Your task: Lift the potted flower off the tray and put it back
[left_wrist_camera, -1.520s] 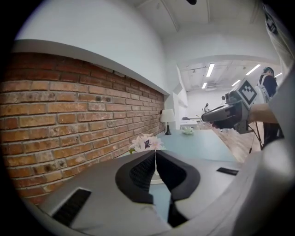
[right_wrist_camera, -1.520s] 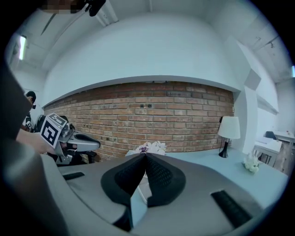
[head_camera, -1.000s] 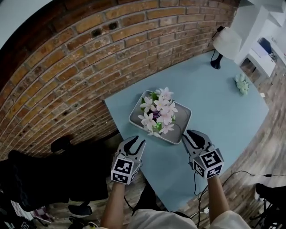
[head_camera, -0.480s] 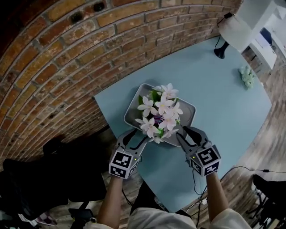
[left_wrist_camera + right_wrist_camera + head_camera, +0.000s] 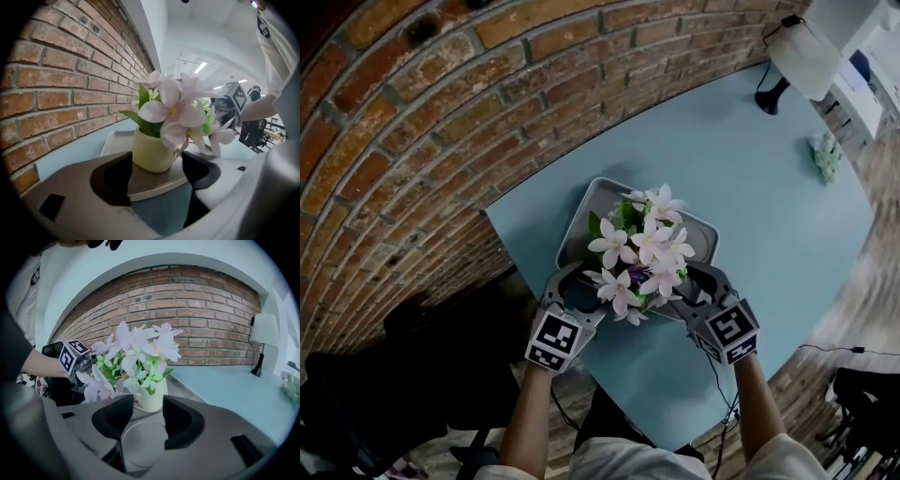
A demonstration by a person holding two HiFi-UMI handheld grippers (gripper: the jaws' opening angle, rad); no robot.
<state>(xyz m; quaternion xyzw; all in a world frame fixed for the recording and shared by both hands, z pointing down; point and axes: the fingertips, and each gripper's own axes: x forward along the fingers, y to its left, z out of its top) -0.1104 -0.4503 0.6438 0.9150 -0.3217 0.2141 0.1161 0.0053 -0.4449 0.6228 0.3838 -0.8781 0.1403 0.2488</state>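
left claw [image 5: 154, 180] stands wide apart, its jaws having just been opening. the near rim of the tray [image 5: 592, 193] lies low in the gap between them, and the pads press on nothing. just beyond the tips the potted flower [image 5: 152, 150] stands upright on the tray in its cream pot.

right claw [image 5: 147, 420] is spread much the same, its jaws also having just been opening. a rounded corner of the tray shows in the gap, the cream pot stands just past the tips, and nothing is gripped.

from the head view the two claws sit at the near side of the tray, the left one at its left corner and the right one at its right edge. the pink-white blossoms spread out over both sets of tips.

the grey tray rests on a pale blue desk [image 5: 750, 187], near the corner beside the brick wall [image 5: 441, 112]. a white-shaded lamp [image 5: 802, 56] stands at the far end of the desk. a small green object [image 5: 827, 157] lies near the right edge, well apart from the tray.
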